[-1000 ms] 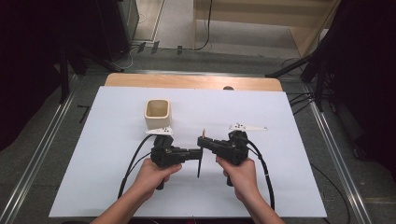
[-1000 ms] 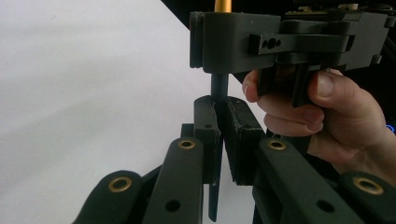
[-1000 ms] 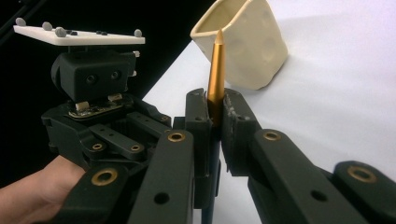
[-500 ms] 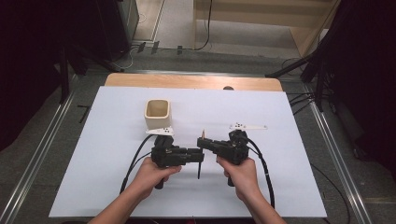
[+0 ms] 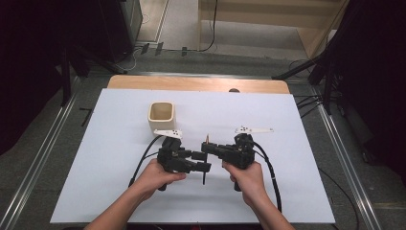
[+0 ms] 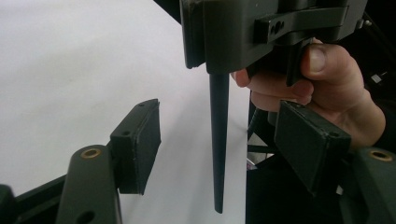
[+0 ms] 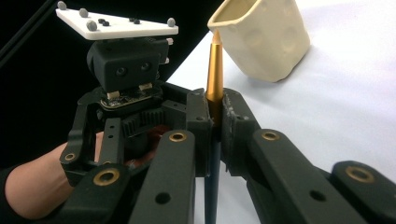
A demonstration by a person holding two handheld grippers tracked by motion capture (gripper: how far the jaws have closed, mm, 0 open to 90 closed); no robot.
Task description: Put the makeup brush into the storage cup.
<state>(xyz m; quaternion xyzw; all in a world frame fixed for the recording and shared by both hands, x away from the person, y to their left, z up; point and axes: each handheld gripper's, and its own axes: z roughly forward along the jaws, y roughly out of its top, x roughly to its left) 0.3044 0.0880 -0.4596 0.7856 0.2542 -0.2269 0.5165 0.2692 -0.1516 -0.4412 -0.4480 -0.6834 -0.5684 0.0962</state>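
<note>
White table (image 5: 297,191) under 2 handheld grippers: the right gripper (image 5: 207,146) clamps a gold-tipped pen (image 7: 215,70) upright near the cream cup (image 5: 162,116), while the left gripper (image 5: 203,162) has just spread its fingers (image 6: 140,144) wide around the shaft. Loose, it could tilt or slip.

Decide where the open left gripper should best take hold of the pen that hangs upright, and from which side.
Grip the dark lower shaft of the pen below the right gripper, which clamps its upper end. The left gripper, jaws just opened, already straddles it, so close level from either side.
</note>
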